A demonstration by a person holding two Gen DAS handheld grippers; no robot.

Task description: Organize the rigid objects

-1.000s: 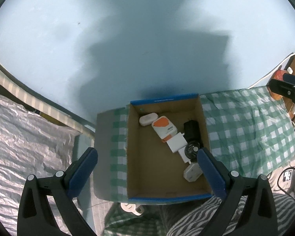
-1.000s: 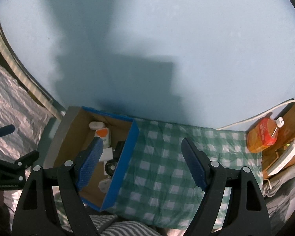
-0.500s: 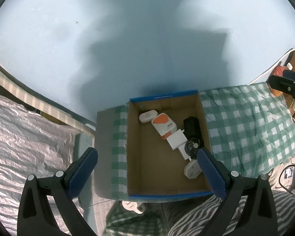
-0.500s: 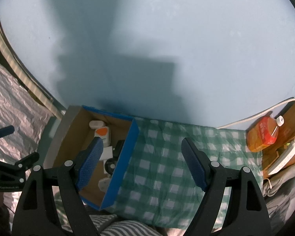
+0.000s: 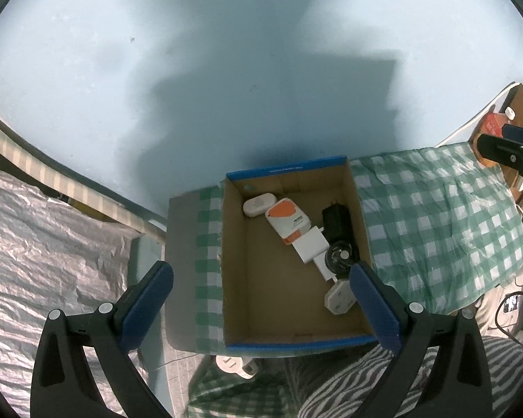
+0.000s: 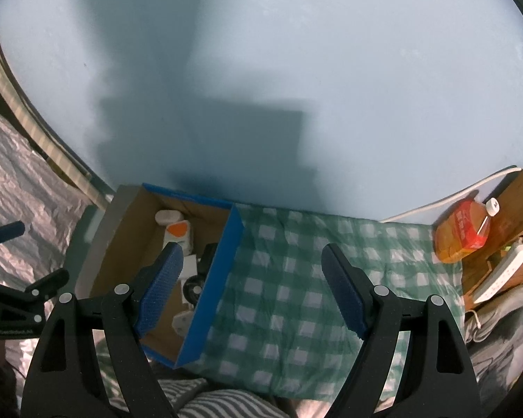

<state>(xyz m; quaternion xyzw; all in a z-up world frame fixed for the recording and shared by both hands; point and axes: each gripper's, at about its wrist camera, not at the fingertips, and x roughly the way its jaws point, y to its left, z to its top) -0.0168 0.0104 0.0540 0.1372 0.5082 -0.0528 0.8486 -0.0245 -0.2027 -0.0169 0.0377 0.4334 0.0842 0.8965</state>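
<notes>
My left tongs [image 5: 261, 292] spread wide and empty over cardboard box [image 5: 293, 341], right tongs [image 6: 252, 285] likewise released, orange-white charger [image 5: 286, 219] at twelve o'clock, label unreadable, red bottle [image 6: 462, 231] print blurred.

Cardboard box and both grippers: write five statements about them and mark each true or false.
1. The cardboard box holds several small items along its right side. True.
2. The left gripper grips the orange-and-white device. False: its jaws are open and empty, above the box.
3. The right gripper is open and holds nothing. True.
4. The white plug lies outside the box on the checked cloth. False: it lies inside, near the box's front right corner.
5. The orange bottle lies in the box. False: it lies far to the right, off the cloth.
</notes>
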